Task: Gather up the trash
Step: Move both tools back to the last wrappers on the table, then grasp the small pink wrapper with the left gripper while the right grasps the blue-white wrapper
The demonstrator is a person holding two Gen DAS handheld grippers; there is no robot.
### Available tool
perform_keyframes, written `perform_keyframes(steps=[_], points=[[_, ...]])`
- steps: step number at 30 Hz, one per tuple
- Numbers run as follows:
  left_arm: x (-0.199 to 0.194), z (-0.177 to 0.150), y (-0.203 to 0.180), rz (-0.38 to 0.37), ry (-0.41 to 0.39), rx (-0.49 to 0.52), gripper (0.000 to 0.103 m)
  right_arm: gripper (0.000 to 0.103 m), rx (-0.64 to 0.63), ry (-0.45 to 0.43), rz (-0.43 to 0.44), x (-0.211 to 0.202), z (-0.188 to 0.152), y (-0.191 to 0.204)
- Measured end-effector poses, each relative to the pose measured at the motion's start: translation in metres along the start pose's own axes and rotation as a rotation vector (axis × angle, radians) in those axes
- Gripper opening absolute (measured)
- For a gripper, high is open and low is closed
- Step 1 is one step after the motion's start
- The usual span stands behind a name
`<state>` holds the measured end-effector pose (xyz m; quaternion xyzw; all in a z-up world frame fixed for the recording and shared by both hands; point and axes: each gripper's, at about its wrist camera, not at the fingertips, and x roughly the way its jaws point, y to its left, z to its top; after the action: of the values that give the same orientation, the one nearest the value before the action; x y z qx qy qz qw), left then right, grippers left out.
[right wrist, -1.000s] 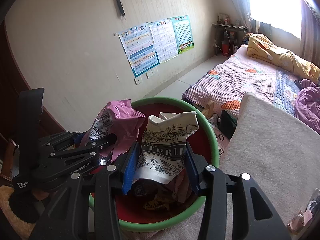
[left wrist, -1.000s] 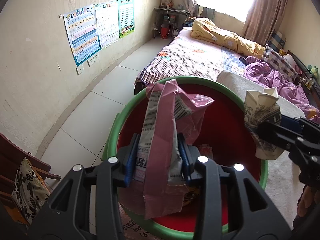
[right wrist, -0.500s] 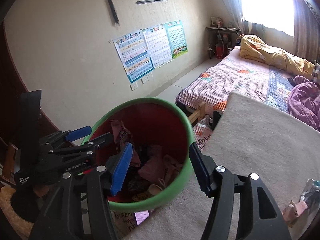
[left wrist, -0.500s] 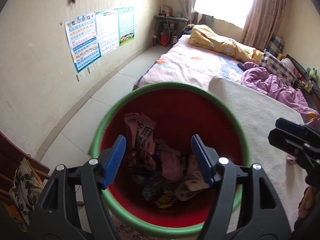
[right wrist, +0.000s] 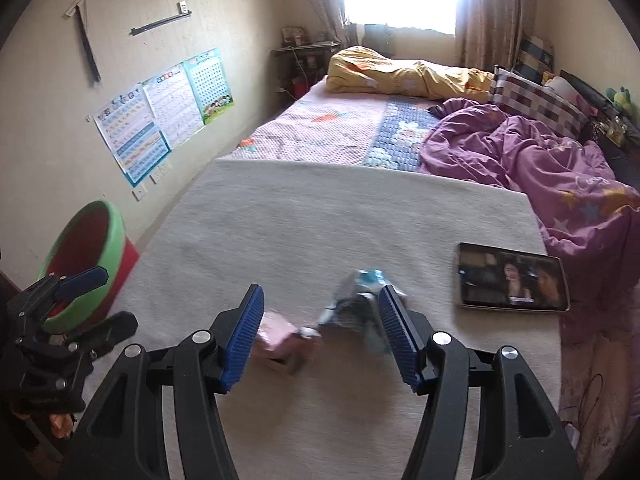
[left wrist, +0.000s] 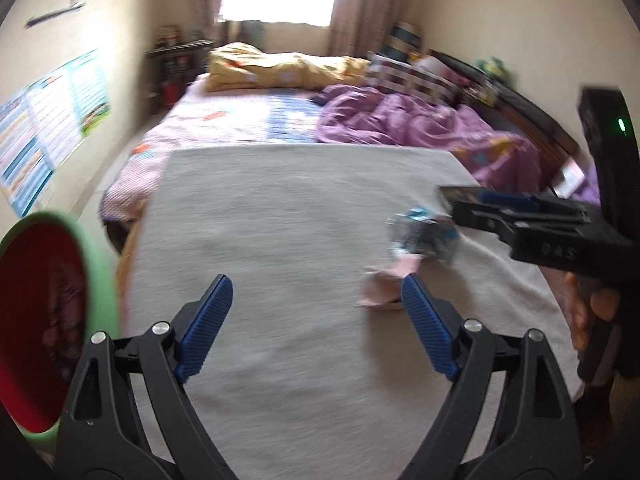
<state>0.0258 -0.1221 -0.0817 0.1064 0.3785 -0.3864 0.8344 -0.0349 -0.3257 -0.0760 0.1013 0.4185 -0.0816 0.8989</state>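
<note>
My left claw [left wrist: 312, 314] is wide open and holds nothing. My right claw [right wrist: 320, 330] is wide open too, with nothing between its blue pads [right wrist: 244, 336]. Both hang over a gray blanket [right wrist: 320, 216] spread on the bed.

Close in front of my right claw lie two bits of trash, near the blanket's near edge. The pink wrapper [right wrist: 280, 338] is just beside my left-side pad, and part of it hides behind that pad. It is blurry, so I cannot tell which way it points. The blue and silver wrapper [right wrist: 356, 300] lies just beside the other pad, and its long side runs from the pink one up and away to the right. From my left claw, the same two bits, the pink one [left wrist: 384, 284] and the blue one [left wrist: 424, 236], look smeared, and my right claw covers one edge of the blue one.

A tablet [right wrist: 514, 278] lies flat near the blanket's right edge, apart from the trash. The middle and far part of the blanket is bare.

The trash bin [right wrist: 86, 256], red with a green rim, stands off the blanket's left edge. It is cut off in my left claw's view. Farther away lies a purple quilt [right wrist: 540, 160].
</note>
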Motion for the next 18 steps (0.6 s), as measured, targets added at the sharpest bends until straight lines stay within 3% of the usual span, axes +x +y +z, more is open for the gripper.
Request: perform_keyframes(steps=[3,7,10,15,18], points=[[0.034,0.001,-0.034,0.001,0.046,0.084,0.085,0.059,-0.007,0.039,0.004,0.010,-0.002,-0.026],[0.069,0.003,-0.048,-0.006,0.125,0.084,0.082,0.059,-0.025,0.074,0.052,0.023,-0.006,-0.045],[0.085,-0.002,-0.051,-0.002,0.190,0.058,0.059,0.059,-0.045,0.109,0.093,0.035,-0.005,-0.048],[0.083,-0.007,-0.052,0.006,0.193,0.023,0.048,0.059,-0.079,0.139,0.141,0.052,-0.002,-0.044],[0.071,-0.008,-0.046,0.033,0.177,-0.012,0.048,0.059,-0.087,0.164,0.156,0.063,-0.002,-0.040]])
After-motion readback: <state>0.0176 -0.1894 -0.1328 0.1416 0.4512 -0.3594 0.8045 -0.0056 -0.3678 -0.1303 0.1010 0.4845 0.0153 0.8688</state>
